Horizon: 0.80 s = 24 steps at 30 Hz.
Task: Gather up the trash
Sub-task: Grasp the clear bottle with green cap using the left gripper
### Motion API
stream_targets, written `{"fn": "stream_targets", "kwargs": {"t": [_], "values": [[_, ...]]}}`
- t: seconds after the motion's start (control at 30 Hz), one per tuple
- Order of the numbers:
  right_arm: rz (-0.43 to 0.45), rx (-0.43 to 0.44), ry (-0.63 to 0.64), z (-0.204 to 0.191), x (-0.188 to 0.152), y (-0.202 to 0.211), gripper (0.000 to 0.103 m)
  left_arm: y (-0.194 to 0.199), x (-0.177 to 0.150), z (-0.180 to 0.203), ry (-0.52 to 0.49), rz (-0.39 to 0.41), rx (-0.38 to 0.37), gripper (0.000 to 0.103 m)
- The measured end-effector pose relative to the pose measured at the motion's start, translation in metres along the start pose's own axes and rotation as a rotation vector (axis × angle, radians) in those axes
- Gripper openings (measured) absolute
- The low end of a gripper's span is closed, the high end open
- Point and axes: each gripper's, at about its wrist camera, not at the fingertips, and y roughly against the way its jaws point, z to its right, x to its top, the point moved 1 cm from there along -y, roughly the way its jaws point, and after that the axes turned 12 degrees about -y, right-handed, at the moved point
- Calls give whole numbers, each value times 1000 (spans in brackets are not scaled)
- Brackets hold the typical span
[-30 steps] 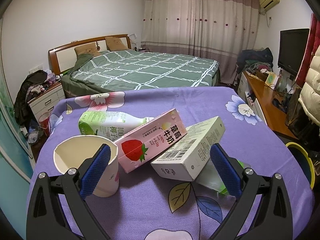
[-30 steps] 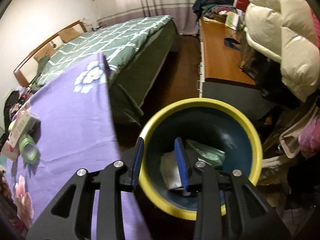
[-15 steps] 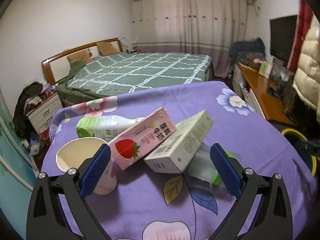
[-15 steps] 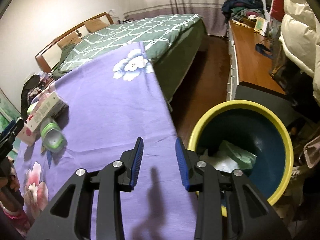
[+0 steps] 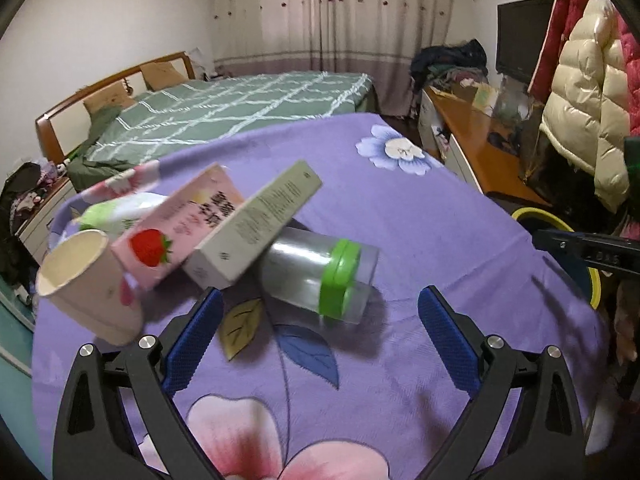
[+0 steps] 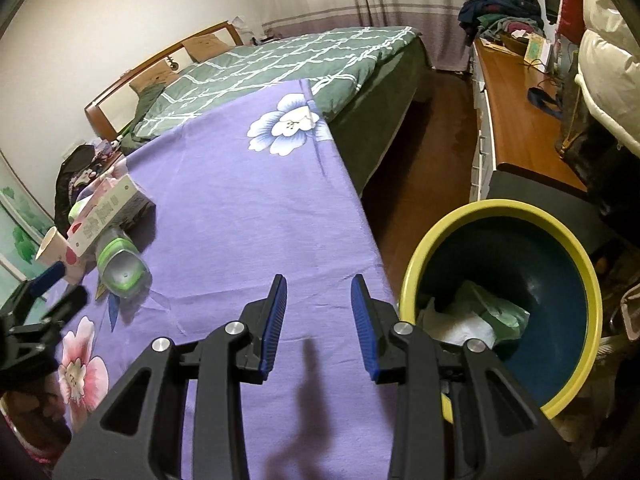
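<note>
A pile of trash lies on the purple flowered tablecloth [image 5: 420,216]: a paper cup [image 5: 80,284], a pink strawberry milk carton [image 5: 176,232], a grey-white box [image 5: 260,220], a green-and-white bottle [image 5: 124,212] and a clear jar with a green lid [image 5: 320,276]. My left gripper [image 5: 320,300] stands wide open just short of the jar and holds nothing. My right gripper [image 6: 318,282] hovers over the table's right edge, its jaws a little apart and empty. A yellow-rimmed bin [image 6: 500,208] stands on the floor beside it, with paper and a green bag [image 6: 492,316] inside.
A green-quilted bed [image 5: 240,104] lies beyond the table. A wooden desk [image 6: 520,120] with clutter and a TV [image 5: 520,36] runs along the right wall. Padded coats [image 5: 580,112] hang above the bin. The wooden floor [image 6: 432,160] shows between bed and desk.
My left gripper has swung right and closer, so the jar now lies ahead between its fingers. My right gripper has moved from over the bin to over the table edge.
</note>
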Motion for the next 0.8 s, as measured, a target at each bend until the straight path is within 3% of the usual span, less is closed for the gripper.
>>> {"fn": "stream_targets", "kwargs": {"t": [0.47,0.8], "values": [[-7,22,-27,9,1,-1,36,-48,9,-22,16,-68,-96,98],[-11,24,-34,11,1,-5,36,-55,14,0,-60,-49,-205,97]]}}
